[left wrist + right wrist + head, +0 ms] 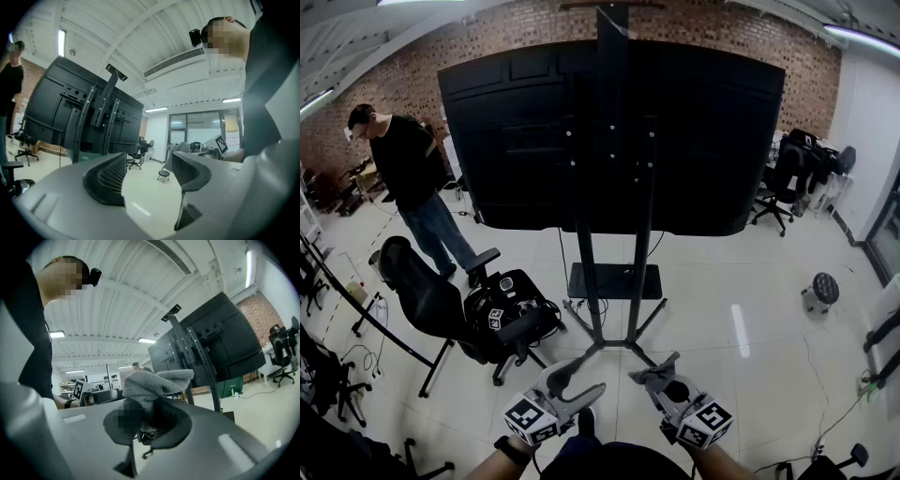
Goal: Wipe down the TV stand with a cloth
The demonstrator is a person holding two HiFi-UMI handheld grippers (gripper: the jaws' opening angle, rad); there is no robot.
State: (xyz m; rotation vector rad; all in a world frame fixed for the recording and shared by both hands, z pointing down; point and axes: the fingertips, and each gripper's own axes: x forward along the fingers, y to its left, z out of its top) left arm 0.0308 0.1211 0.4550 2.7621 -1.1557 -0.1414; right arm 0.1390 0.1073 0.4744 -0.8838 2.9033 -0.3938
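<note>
The black TV stand (613,281) rises in the middle of the head view, its two uprights carrying a large black screen seen from behind (609,131); its splayed feet reach toward me. My left gripper (574,379) is held low at the bottom left, jaws wide apart with nothing between them (147,176). My right gripper (658,380) is at the bottom right, shut on a grey cloth (654,375). In the right gripper view the cloth (152,383) bunches up out of the jaws, with the stand (201,357) behind it.
A black office chair (441,305) with a bag and a marker cube on it stands left of the stand. A person in black (412,187) stands at the far left. A small round stool (820,291) sits at the right, more chairs by the back wall (787,178).
</note>
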